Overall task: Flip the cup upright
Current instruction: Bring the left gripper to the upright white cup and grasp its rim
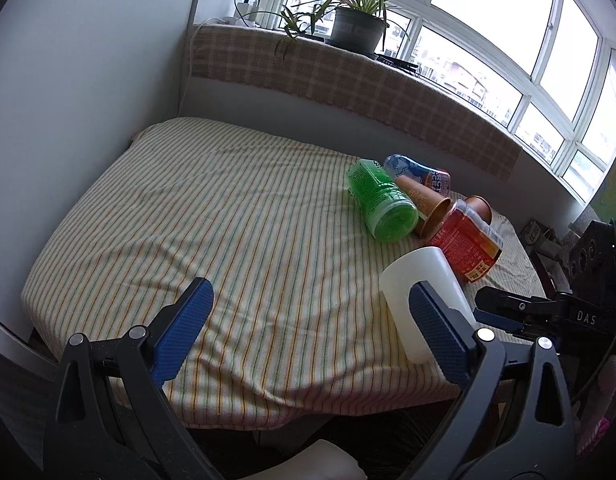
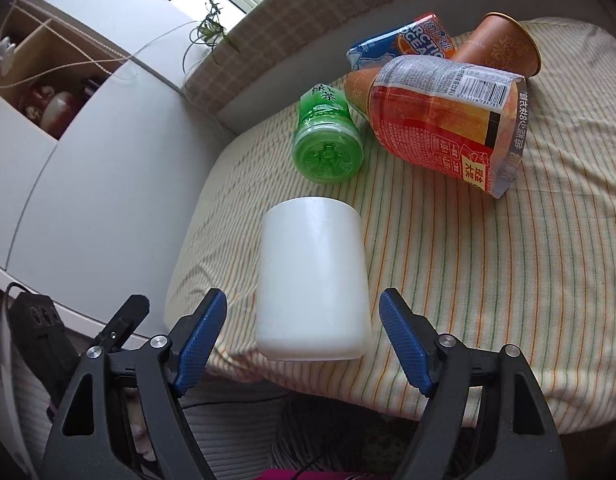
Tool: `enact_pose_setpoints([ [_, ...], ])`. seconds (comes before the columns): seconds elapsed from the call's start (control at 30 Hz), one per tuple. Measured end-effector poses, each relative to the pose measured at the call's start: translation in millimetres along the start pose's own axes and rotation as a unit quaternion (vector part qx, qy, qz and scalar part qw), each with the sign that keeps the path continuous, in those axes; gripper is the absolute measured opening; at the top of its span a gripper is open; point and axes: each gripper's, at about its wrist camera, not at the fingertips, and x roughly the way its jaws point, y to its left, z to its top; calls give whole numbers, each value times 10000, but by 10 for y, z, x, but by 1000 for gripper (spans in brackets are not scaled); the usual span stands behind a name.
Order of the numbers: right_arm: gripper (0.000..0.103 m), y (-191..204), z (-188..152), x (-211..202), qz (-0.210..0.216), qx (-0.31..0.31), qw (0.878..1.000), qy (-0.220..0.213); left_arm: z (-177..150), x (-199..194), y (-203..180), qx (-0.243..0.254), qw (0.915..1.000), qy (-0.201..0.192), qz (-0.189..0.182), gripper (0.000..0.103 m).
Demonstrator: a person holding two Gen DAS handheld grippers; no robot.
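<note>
A white plastic cup [image 2: 312, 280] stands upside down on the striped cloth near the table's front edge, its closed base up. My right gripper [image 2: 301, 320] is open, its blue pads on either side of the cup's lower part, not touching it. In the left wrist view the cup [image 1: 420, 284] stands at the right, partly behind my left gripper's right finger [image 1: 436, 332]. My left gripper [image 1: 308, 320] is open and empty over the cloth. The right gripper's tip [image 1: 504, 312] shows beside the cup there.
Behind the cup lie a green bottle [image 2: 328, 136], a red-labelled bottle [image 2: 448, 112], a blue Arctic Ocean can [image 2: 404, 44] and a copper cup on its side [image 2: 500, 44]. The striped table [image 1: 227, 220] ends at a wall on the left and a cloth-covered sill [image 1: 348, 80] behind.
</note>
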Motion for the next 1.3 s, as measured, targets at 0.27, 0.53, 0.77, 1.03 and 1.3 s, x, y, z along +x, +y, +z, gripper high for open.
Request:
enact_pose_setpoints([
  [0.27, 78, 188, -185, -498, -1644, -1258, 9731, -1010, 58, 413, -200, -533, 9878, 926, -1133, 100],
  [0.53, 78, -120, -299, -743, -1992, -930, 9684, -1180, 125, 941, -267, -1411, 9523, 1846, -1979, 97],
  [0.77, 78, -347, -334, -872, -2117, -602, 9674, -1252, 89, 1232, -362, -1730, 9334, 2295, -2150, 94],
  [1.03, 78, -498, -332, -894, -2098, -359, 9690, -1257, 31, 1345, -504, -1499, 9378, 2427, -1977, 83],
  [1.3, 78, -562, -339, -869, -2160, -219, 9688, -1196, 13, 1402, -559, -1355, 9411, 2440, -1908, 77],
])
